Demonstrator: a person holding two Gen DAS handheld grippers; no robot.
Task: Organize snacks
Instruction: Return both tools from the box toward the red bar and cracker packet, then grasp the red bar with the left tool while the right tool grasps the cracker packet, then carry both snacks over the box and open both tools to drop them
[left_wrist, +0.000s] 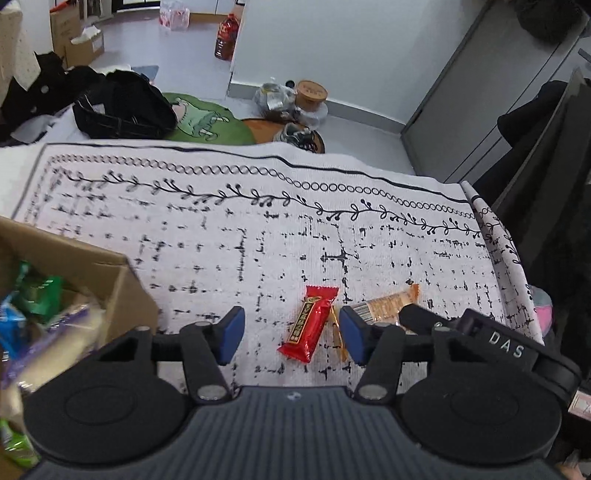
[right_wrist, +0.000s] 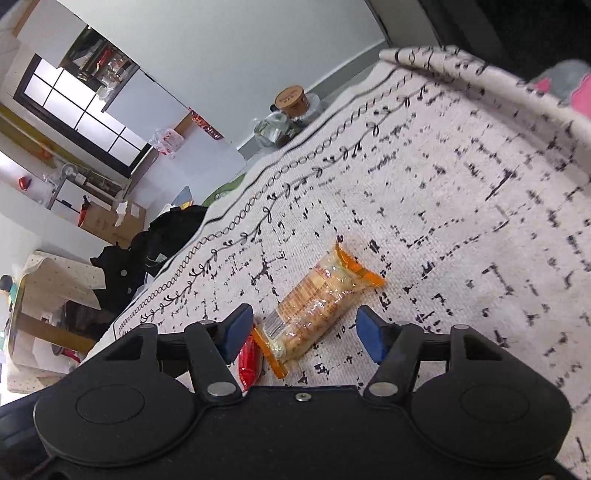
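A red snack bar (left_wrist: 309, 325) lies on the patterned white cloth (left_wrist: 229, 236), between the blue pads of my left gripper (left_wrist: 291, 334), which stands open above it. Just right of it lies an orange-wrapped biscuit pack (left_wrist: 388, 303), partly hidden behind the left gripper's right pad and the right gripper's body. In the right wrist view the same biscuit pack (right_wrist: 319, 302) lies between the open fingers of my right gripper (right_wrist: 308, 332), untouched. A bit of the red snack bar (right_wrist: 248, 363) shows by the right gripper's left pad.
A cardboard box (left_wrist: 92, 266) holding several wrapped snacks stands at the left on the cloth. Beyond the cloth's far edge lie black clothes (left_wrist: 122, 103), a green cushion (left_wrist: 207, 123), shoes and jars on the floor. A dark cabinet (left_wrist: 480, 92) stands at right.
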